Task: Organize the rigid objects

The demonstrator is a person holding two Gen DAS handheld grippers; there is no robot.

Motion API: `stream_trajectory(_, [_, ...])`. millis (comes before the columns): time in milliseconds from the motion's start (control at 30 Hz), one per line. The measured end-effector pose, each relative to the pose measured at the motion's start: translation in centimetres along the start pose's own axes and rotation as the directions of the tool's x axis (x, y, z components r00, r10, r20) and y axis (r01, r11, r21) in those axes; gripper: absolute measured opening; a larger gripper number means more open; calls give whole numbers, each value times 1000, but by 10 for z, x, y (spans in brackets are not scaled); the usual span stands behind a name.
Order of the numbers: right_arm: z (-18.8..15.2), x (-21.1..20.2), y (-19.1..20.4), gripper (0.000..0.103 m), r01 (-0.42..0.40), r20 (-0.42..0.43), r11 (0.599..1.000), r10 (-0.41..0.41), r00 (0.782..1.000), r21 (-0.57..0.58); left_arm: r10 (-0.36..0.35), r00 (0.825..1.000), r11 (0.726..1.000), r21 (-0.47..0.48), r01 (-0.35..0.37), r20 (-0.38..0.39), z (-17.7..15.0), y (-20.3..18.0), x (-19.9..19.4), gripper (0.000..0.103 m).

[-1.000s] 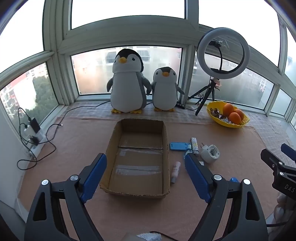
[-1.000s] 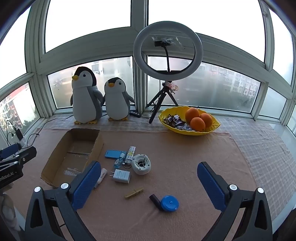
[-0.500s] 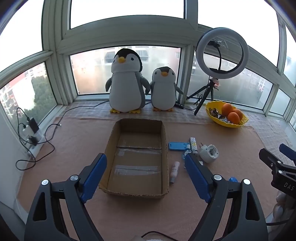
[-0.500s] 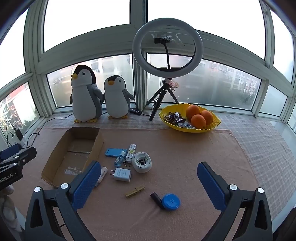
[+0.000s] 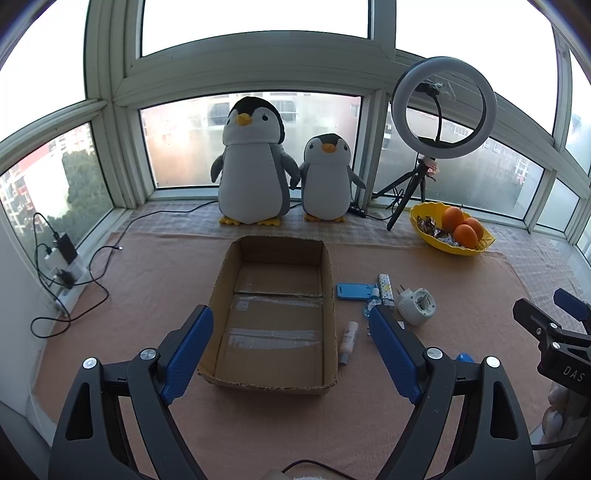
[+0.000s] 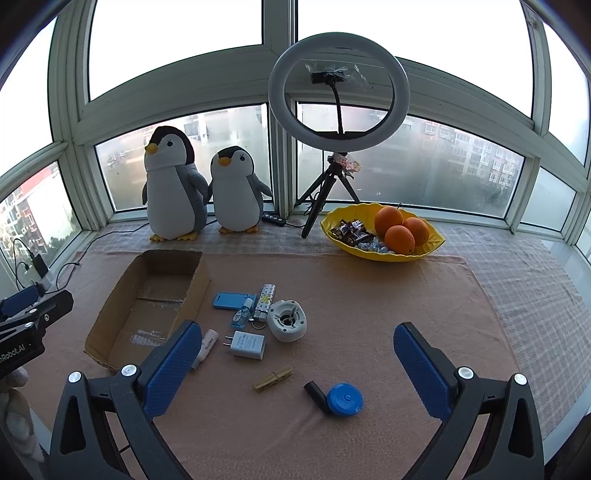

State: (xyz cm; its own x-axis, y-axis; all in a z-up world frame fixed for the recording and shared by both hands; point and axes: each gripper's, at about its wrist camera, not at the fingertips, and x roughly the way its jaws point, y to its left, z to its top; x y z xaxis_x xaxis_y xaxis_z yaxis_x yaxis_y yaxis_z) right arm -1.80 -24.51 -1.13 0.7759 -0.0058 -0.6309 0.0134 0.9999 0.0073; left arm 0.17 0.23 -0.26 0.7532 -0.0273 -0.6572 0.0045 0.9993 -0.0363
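Daylight flooding in, sharp focus.
Windows [image 5: 255, 22] ahead of me are blowing out white; fisheye is bending edges, corners darkening.

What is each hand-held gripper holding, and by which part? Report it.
Nothing is held. The left hand-held gripper is open above the cardboard box, and the right hand-held gripper is open above the small items on the mat.

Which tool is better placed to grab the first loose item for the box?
Right. The right tool, open, looks over the loose pile: white charger, clothespin and blue tape measure lie between its fingers. The left tool, also open, faces the empty cardboard box.
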Motion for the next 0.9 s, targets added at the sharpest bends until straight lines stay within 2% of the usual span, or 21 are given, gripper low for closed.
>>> stream_trajectory(900, [1,-1,3,103,-7,-7,1000,7,1000,3,-2,1000,1000,-6,2,4,2,1,-4,86])
